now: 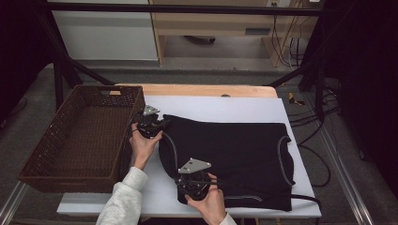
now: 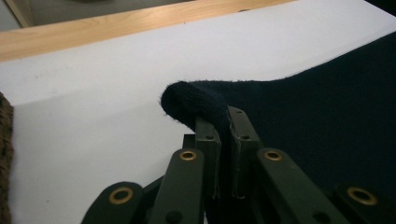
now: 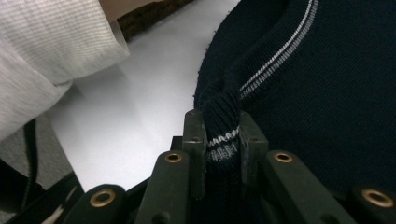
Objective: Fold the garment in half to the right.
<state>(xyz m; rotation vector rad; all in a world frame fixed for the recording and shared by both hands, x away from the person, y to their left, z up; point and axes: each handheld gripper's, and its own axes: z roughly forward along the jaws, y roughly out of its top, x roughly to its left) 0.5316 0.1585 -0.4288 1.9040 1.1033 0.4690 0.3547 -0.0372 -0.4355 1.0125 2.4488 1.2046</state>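
white sheet [image 1: 220, 110] covers the wooden table [image 1: 202, 90]; brown basket [image 1: 80, 136] left of the dark sweater [image 1: 234, 154]. left gripper [image 2: 223, 122] and right gripper [image 3: 223, 122] each clamp its edge.

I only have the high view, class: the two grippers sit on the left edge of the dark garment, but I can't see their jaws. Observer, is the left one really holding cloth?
Observer: Yes. In the left gripper view the left gripper is shut on a rolled fold of the dark garment, the fold bulging over the jaw tips.
Operator: And the right one?
Observer: The right gripper is shut on the garment's ribbed hem, with the pale stripe pinched between its jaws.
Operator: What lies under the cloth near the left jaws?
Observer: A white sheet, with a strip of wooden table edge beyond it.
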